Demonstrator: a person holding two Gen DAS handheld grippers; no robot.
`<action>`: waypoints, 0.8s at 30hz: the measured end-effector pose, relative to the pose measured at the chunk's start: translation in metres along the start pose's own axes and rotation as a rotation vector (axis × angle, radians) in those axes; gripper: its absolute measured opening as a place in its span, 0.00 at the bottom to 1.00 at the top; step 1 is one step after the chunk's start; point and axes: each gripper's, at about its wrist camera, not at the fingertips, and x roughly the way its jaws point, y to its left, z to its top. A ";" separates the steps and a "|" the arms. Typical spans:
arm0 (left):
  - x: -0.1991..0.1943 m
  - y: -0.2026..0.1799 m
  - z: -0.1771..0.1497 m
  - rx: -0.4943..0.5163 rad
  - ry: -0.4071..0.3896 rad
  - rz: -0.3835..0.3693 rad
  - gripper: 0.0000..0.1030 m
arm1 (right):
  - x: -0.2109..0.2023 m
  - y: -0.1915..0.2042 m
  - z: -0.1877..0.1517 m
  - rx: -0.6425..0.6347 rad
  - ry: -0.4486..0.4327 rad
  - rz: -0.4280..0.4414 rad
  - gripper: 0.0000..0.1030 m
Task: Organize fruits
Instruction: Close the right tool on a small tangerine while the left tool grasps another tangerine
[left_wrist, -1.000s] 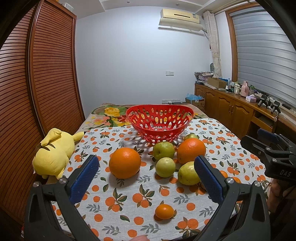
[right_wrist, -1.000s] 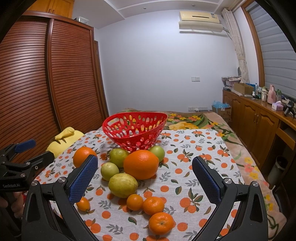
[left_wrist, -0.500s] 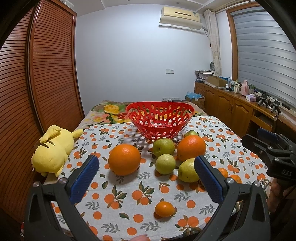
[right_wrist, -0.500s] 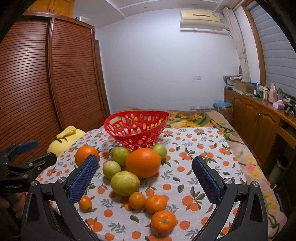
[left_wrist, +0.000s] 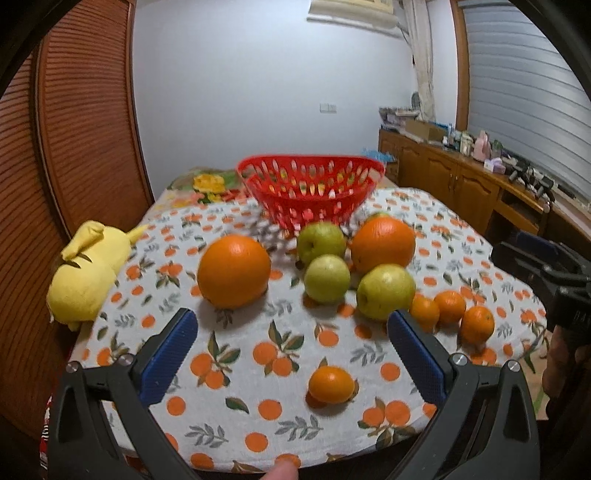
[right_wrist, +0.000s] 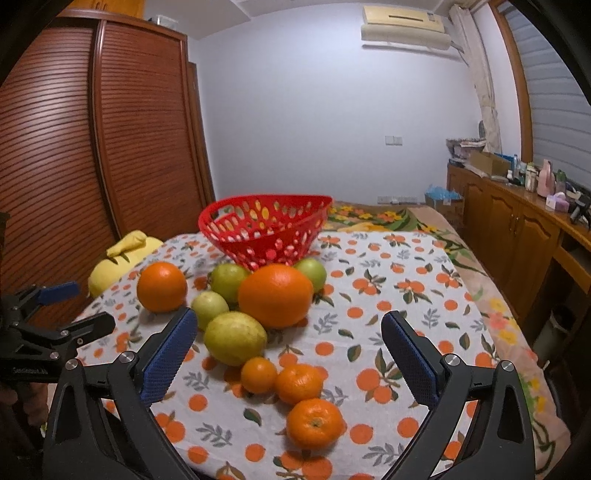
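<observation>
An empty red basket (left_wrist: 310, 192) (right_wrist: 264, 230) stands at the far side of the table. In front of it lie two big oranges (left_wrist: 233, 271) (right_wrist: 275, 295), several green-yellow fruits (left_wrist: 386, 291) (right_wrist: 235, 336) and several small mandarins (left_wrist: 331, 384) (right_wrist: 314, 422). My left gripper (left_wrist: 291, 332) is open and empty above the near table edge, with a big orange just beyond its left finger. My right gripper (right_wrist: 288, 334) is open and empty, with the mandarins and a yellow-green fruit between its fingers' lines.
A yellow plush toy (left_wrist: 86, 269) lies at the table's left edge. The table carries an orange-print cloth (right_wrist: 399, 295). A wooden wardrobe (right_wrist: 74, 147) stands left, a cabinet with clutter (right_wrist: 517, 214) right. Each gripper shows in the other's view (left_wrist: 554, 280) (right_wrist: 40, 332).
Both grippers have moved forward and lower toward the fruit, so the fruit looks larger and closer. Nothing on the table has moved. Both stay open.
</observation>
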 end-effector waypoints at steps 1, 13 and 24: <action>0.004 0.000 -0.003 -0.001 0.014 -0.009 1.00 | 0.001 -0.001 -0.002 0.000 0.005 -0.001 0.97; 0.045 -0.003 -0.027 -0.012 0.178 -0.098 0.95 | 0.015 -0.015 -0.027 -0.008 0.110 0.014 0.84; 0.053 -0.002 -0.038 -0.002 0.245 -0.152 0.79 | 0.025 -0.021 -0.045 -0.021 0.196 0.037 0.75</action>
